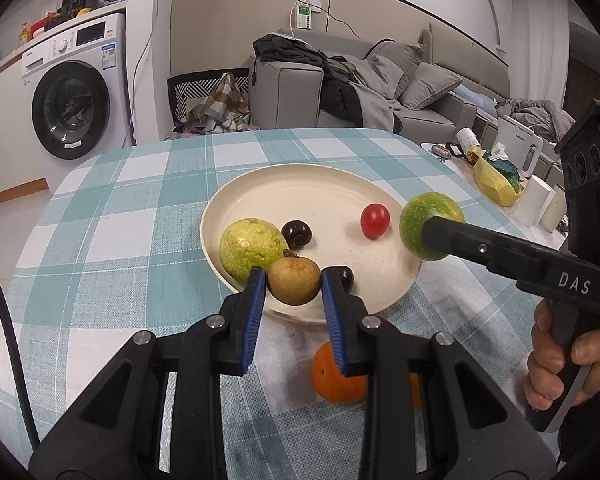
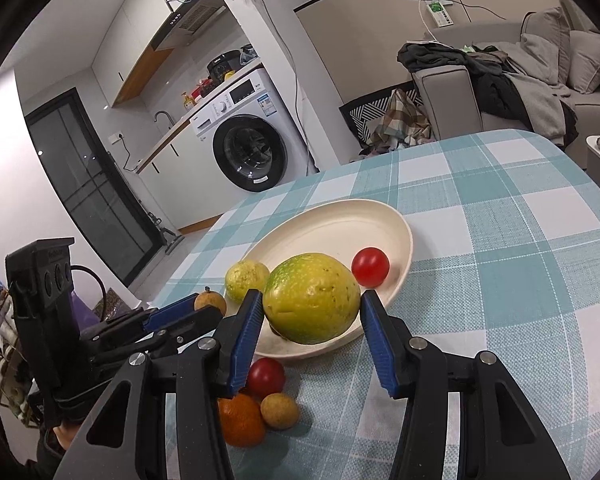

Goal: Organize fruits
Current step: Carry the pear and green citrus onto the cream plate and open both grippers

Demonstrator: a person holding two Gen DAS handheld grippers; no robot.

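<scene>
A cream plate (image 1: 300, 184) (image 2: 340, 220) lies on the checked tablecloth. On it lie a yellow-green fruit (image 1: 250, 254) (image 2: 246, 278), a red cherry tomato (image 1: 375, 221) (image 2: 370, 266) and two dark cherries (image 1: 296, 233). My left gripper (image 1: 294, 284) is shut on a small brown fruit (image 1: 294, 282) (image 2: 210, 302) over the plate's near rim. My right gripper (image 2: 310, 308) is shut on a large green-yellow fruit (image 2: 312, 298) (image 1: 424, 224) above the plate's right side. An orange (image 1: 336, 376) (image 2: 240, 420), a red tomato (image 2: 265, 378) and a brown fruit (image 2: 279, 410) lie on the cloth in front of the plate.
The round table (image 1: 140, 208) stands in a living room with a washing machine (image 1: 76, 108) and a grey sofa (image 1: 380, 80) behind. A side table at the right holds a kettle (image 1: 518, 146), a yellow bag (image 1: 494, 184) and paper rolls.
</scene>
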